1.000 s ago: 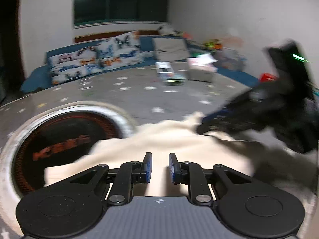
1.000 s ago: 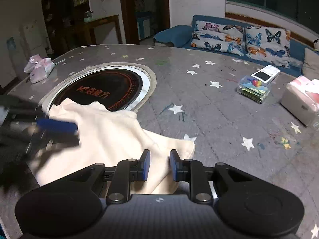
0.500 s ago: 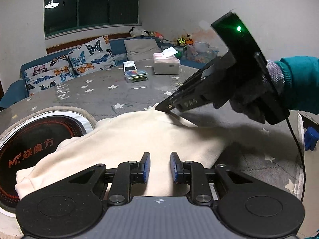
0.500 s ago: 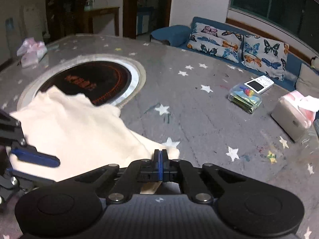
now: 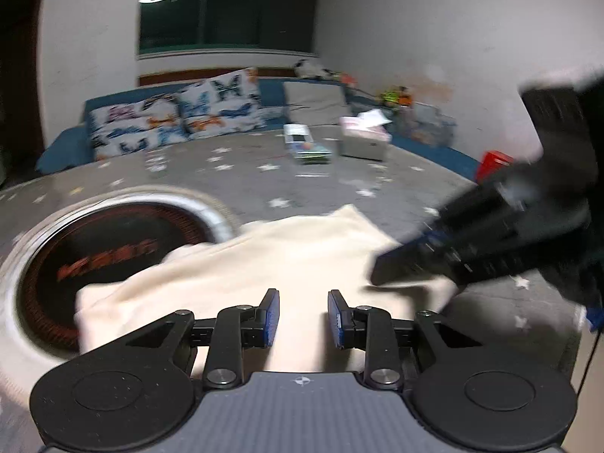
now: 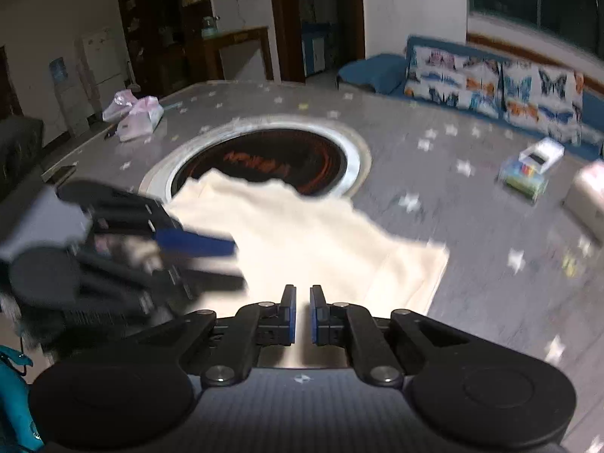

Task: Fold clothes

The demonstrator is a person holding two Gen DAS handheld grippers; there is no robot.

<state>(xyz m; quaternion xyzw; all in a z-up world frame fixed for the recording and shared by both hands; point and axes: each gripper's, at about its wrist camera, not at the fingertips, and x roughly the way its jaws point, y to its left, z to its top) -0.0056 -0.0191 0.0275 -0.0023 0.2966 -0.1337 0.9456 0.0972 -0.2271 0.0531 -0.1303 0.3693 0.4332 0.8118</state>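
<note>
A cream garment (image 5: 271,264) lies spread on the grey star-patterned worktop (image 5: 339,188), its far edge draped over the rim of the round dark inset (image 5: 105,249) with orange lettering that blur makes unreadable. In the left wrist view, the left claw (image 5: 301,319) is held over the near part of the cloth with its blue-padded fingers spread apart and nothing between them; whether they touch the fabric cannot be told. The right claw (image 5: 381,268) enters from the right as a dark smear, its tip at the cloth's right edge, its body cut off by the frame. In the right wrist view, the right claw (image 6: 302,313) shows only a narrow gap between its pads, with pale cloth (image 6: 302,234) behind it; whether any fabric is pinched cannot be made out. The left claw (image 6: 226,260) is blurred there too. A tissue box (image 5: 364,139) and a small boxed stack (image 5: 307,147) sit well beyond the garment.
</note>
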